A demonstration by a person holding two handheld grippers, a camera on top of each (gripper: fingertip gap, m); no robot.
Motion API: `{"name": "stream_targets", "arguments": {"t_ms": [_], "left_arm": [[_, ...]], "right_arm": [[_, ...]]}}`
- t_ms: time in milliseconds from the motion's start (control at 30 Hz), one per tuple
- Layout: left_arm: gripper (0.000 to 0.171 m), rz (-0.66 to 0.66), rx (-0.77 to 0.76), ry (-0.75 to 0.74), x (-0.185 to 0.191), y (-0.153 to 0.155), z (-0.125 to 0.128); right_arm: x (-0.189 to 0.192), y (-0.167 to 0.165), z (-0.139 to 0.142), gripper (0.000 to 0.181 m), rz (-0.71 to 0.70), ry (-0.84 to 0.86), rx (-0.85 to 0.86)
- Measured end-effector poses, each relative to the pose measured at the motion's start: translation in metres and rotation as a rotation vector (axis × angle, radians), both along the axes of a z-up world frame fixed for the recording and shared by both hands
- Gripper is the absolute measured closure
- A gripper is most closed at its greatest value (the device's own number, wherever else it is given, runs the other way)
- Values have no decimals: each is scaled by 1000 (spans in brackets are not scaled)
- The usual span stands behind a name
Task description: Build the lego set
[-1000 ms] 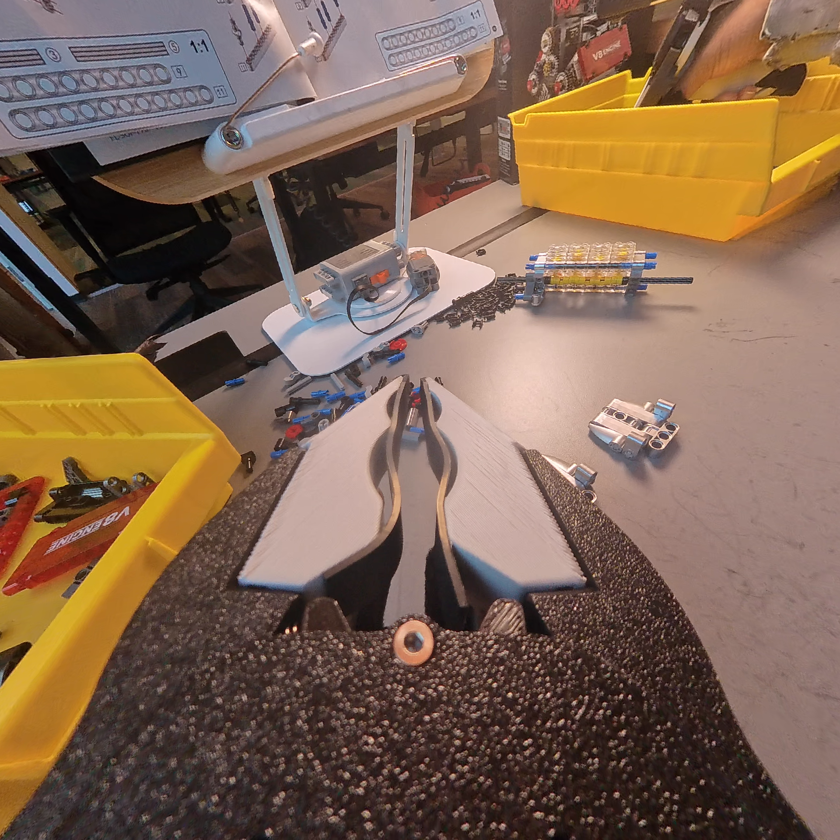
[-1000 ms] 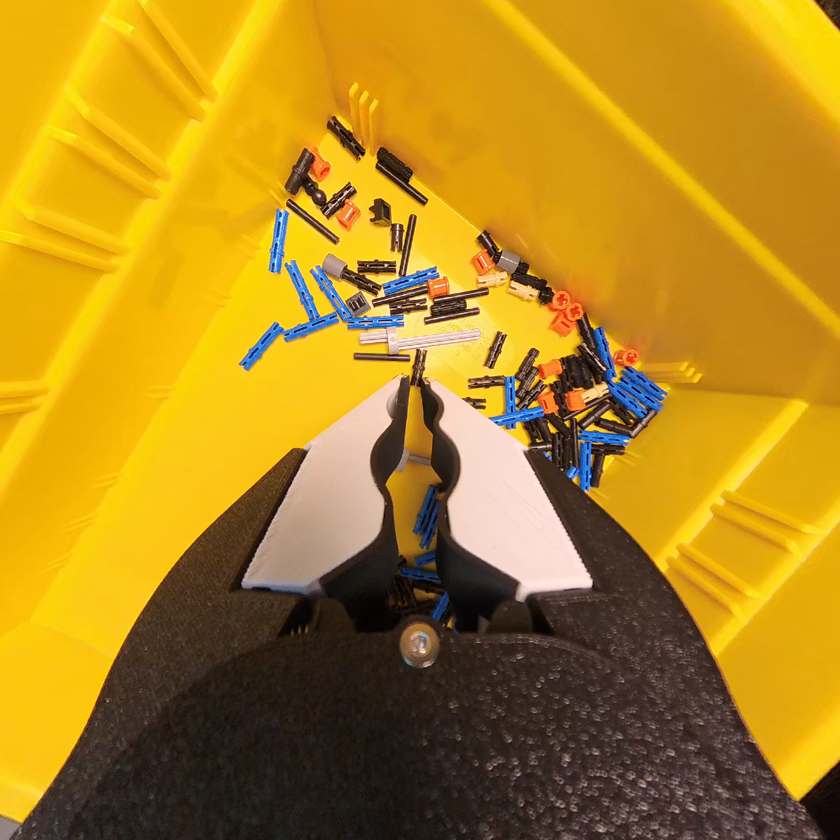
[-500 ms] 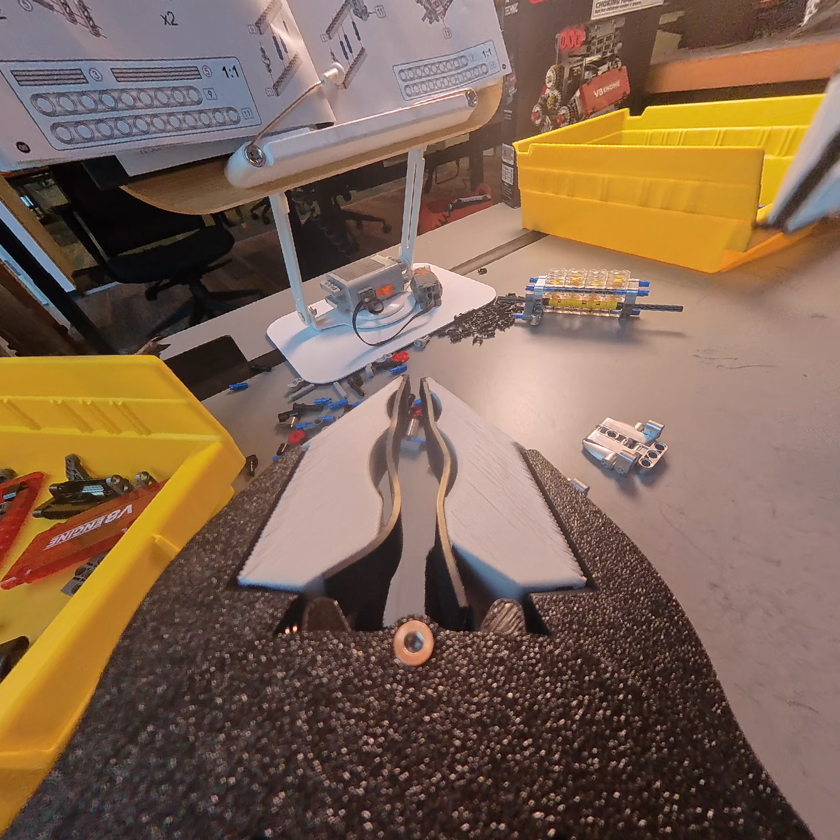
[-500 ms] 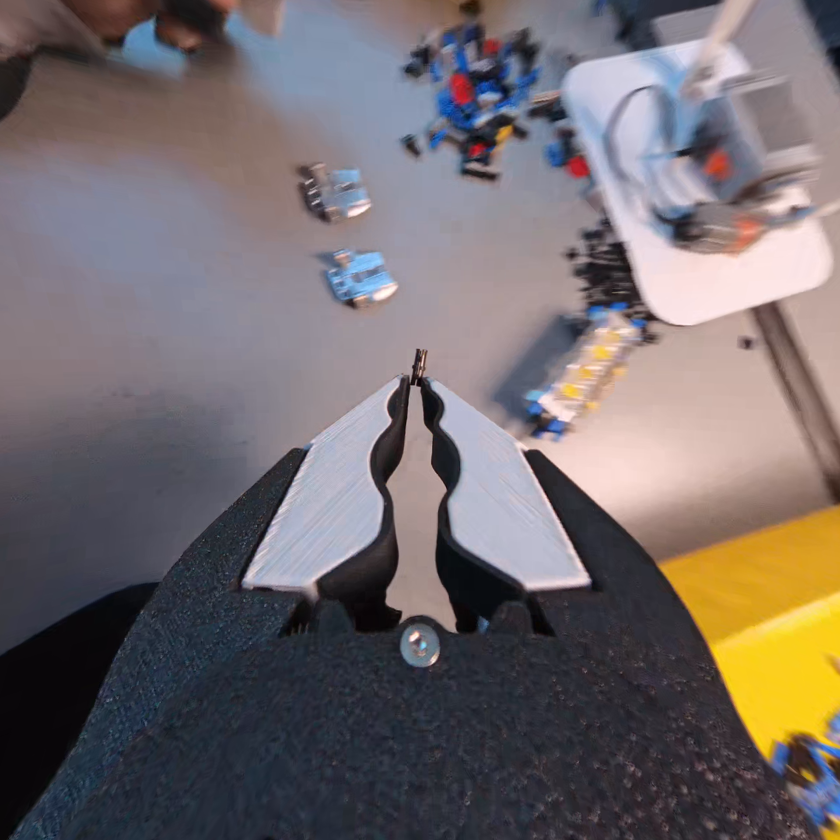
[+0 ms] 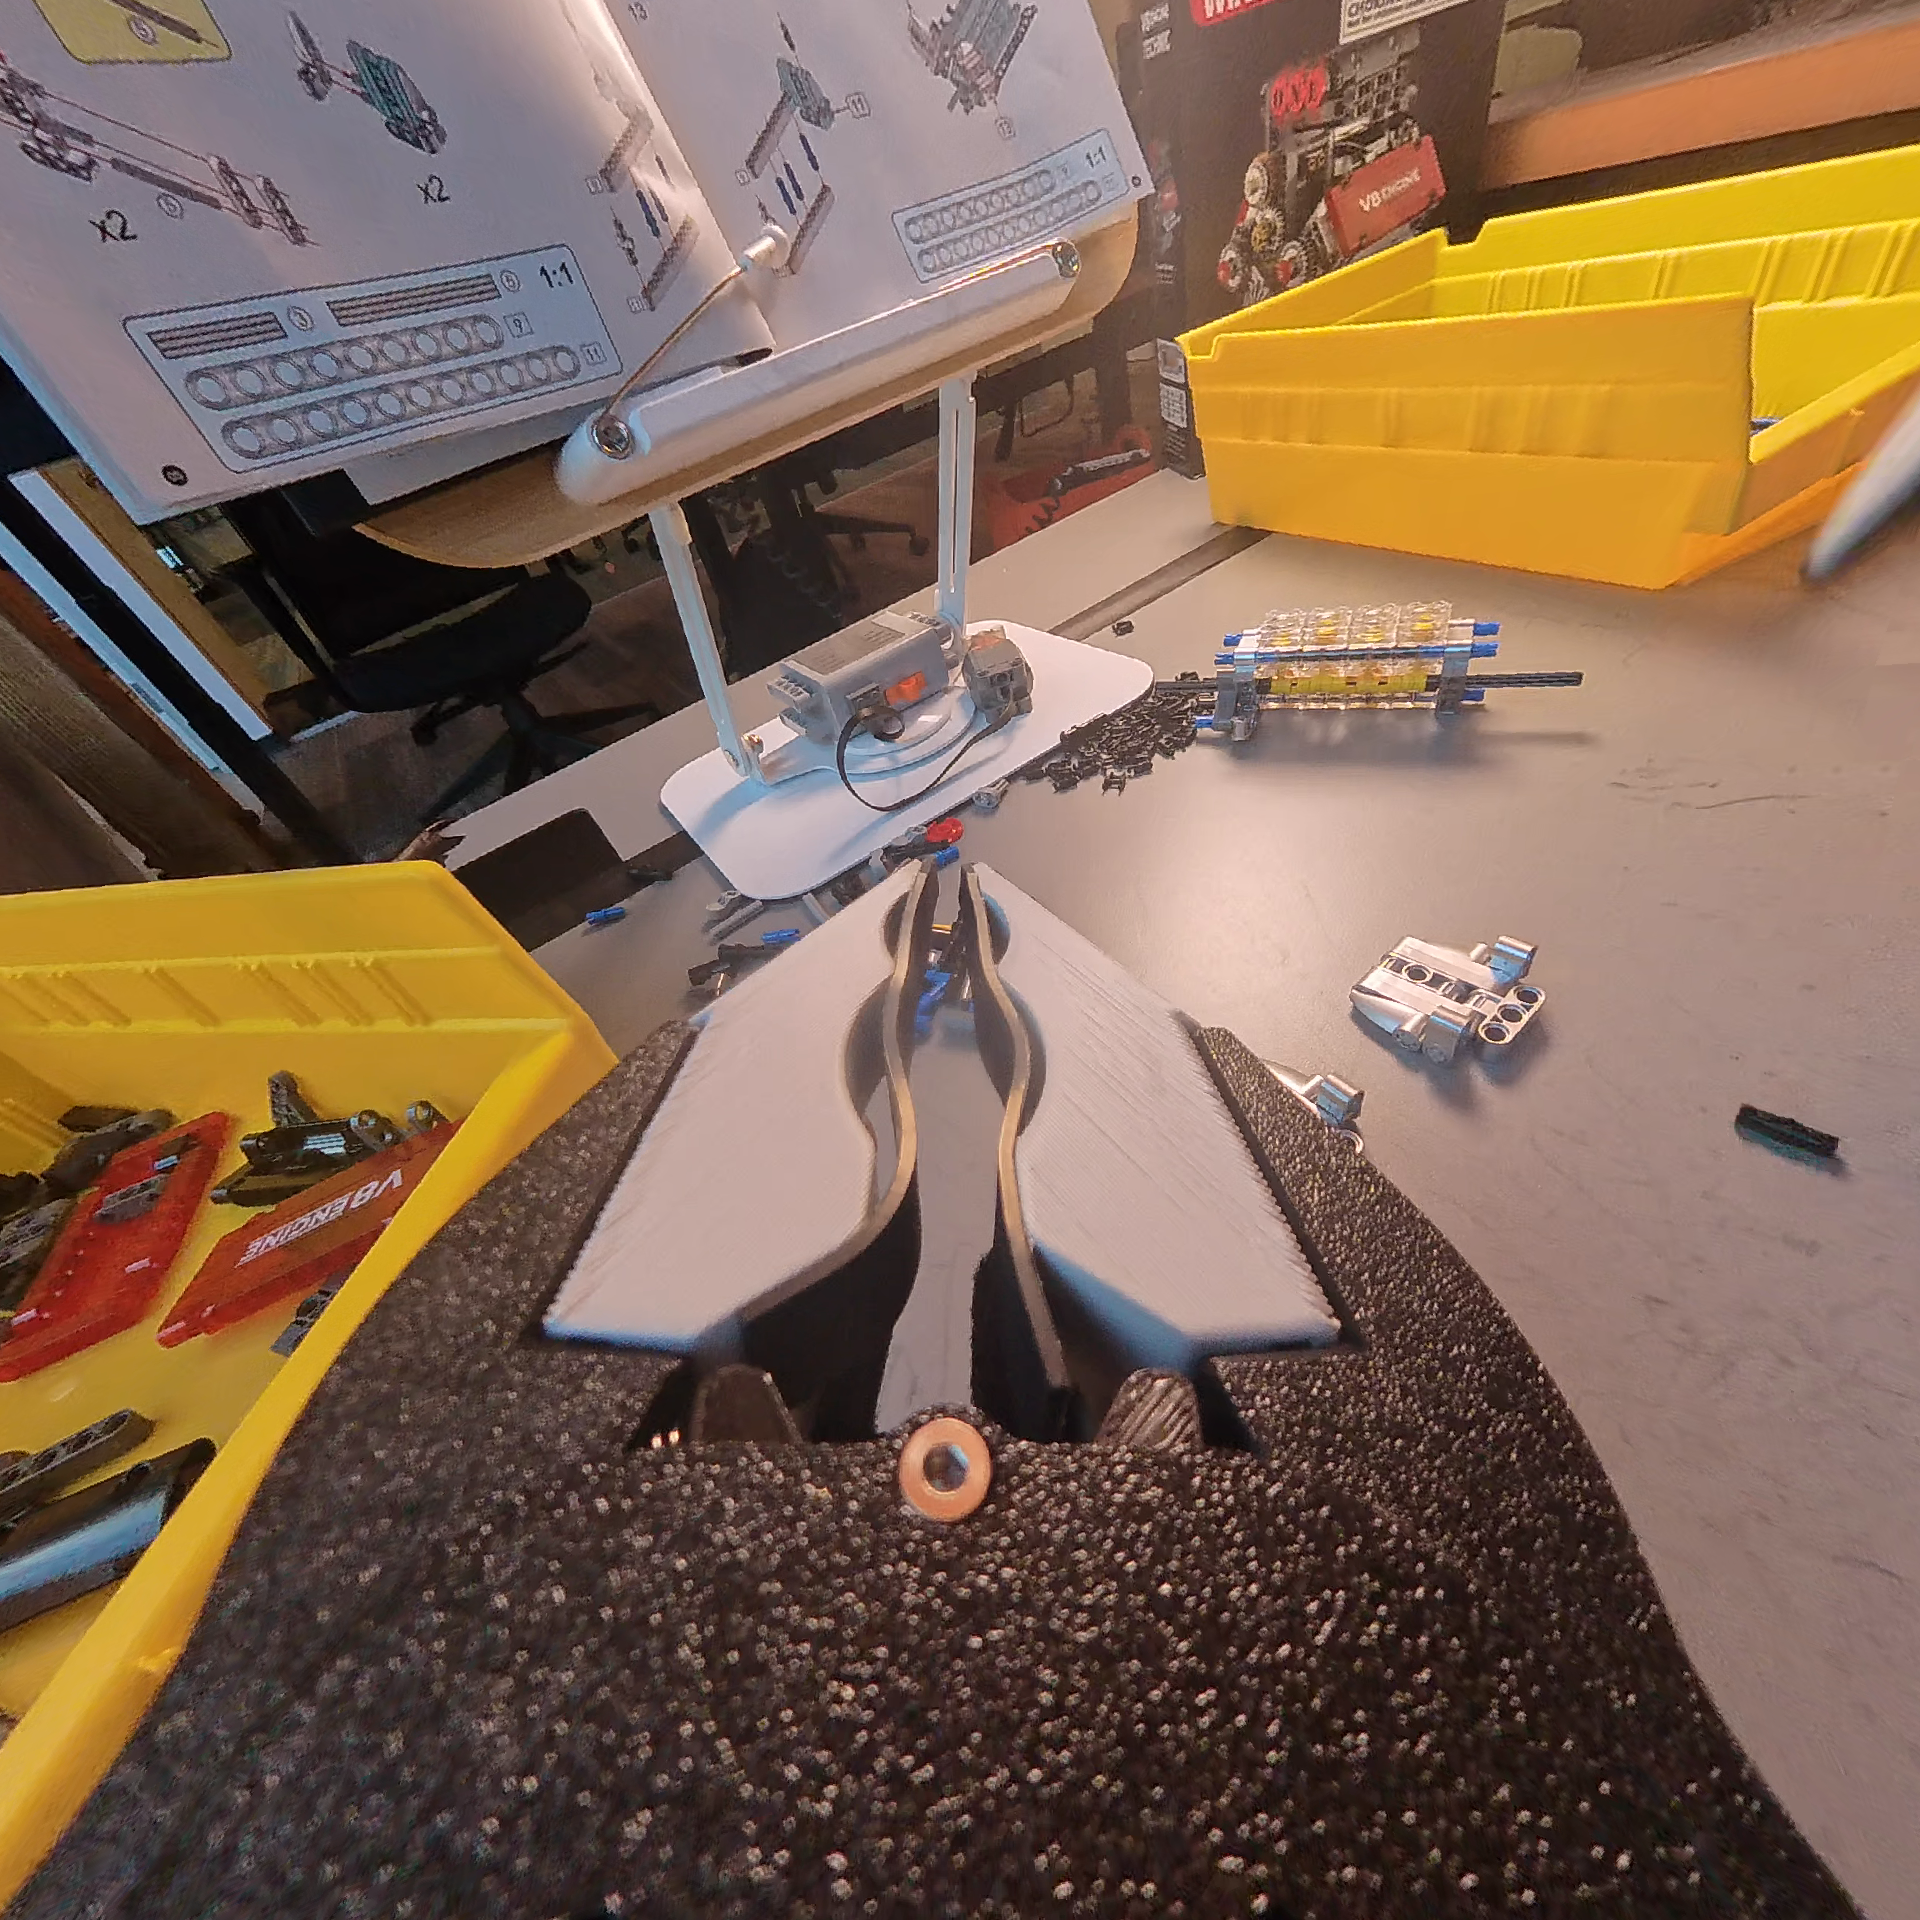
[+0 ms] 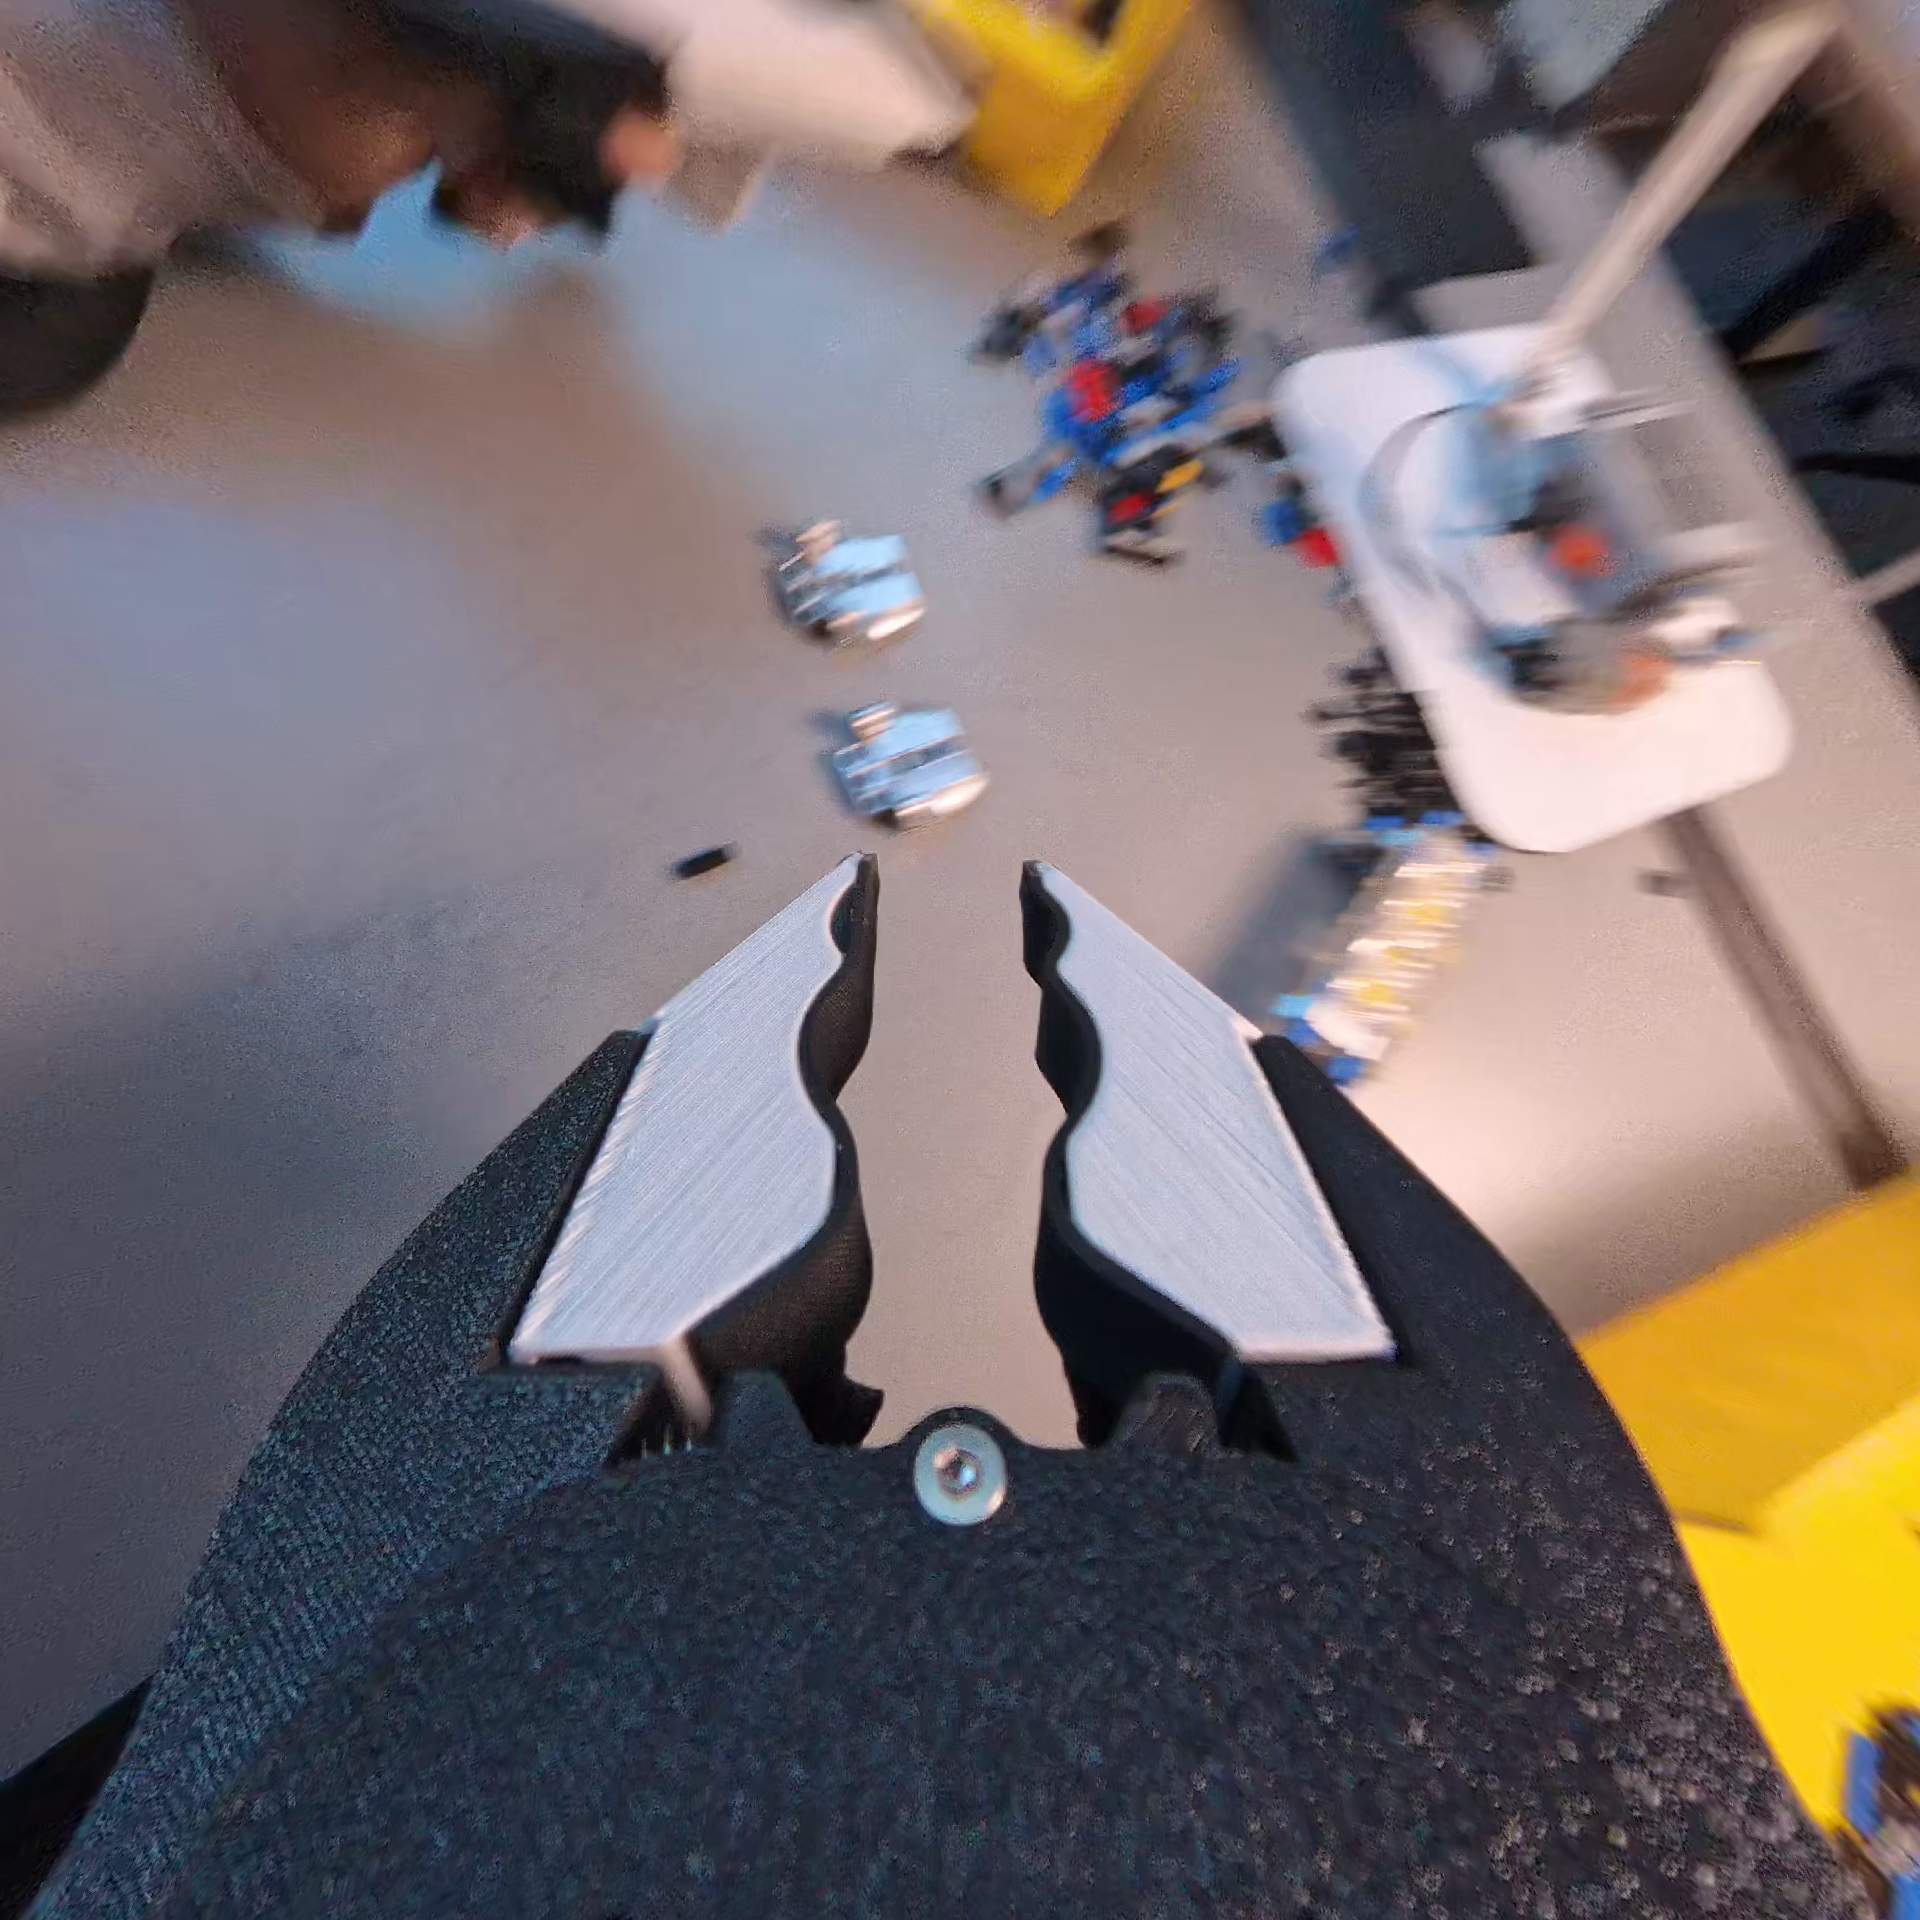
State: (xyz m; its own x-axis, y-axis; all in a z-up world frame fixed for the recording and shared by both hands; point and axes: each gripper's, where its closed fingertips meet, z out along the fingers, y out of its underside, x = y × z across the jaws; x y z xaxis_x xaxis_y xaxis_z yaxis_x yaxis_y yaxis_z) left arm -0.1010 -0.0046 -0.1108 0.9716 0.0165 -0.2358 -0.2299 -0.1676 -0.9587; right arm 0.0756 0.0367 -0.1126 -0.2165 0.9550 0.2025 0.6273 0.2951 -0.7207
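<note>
Right hand-held gripper (image 6: 948, 878) now spread and empty, small black pin (image 6: 700, 862) released onto bench (image 6: 312, 831) at ten o'clock; left hand-held gripper (image 5: 943, 883) nearly pressed together, empty.

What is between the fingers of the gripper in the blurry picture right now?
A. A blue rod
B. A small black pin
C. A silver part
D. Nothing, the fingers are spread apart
D: the right gripper has its jaws apart with only bare grey table showing between them; a small black pin lies on the table just left of its tips.
</note>
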Motion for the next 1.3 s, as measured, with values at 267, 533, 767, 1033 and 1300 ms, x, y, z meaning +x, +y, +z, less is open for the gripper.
{"name": "stream_targets", "arguments": {"t_ms": [267,533,767,1033,1300], "left_arm": [[169,-9,-24,-8,2,4,-8],[169,18,-40,-14,-6,3,-15],[169,5,-47,-34,-4,6,-18],[169,-9,-53,-24,-1,7,-19],[169,-9,-52,-23,-1,6,-18]], "right_arm": [[61,289,45,156,-577,-82,20],[57,369,-67,146,-699,-293,-130],[54,386,-89,159,-748,-313,-156],[52,388,-90,161,-750,-310,-196],[59,387,-90,179,-783,-325,-167]]}}
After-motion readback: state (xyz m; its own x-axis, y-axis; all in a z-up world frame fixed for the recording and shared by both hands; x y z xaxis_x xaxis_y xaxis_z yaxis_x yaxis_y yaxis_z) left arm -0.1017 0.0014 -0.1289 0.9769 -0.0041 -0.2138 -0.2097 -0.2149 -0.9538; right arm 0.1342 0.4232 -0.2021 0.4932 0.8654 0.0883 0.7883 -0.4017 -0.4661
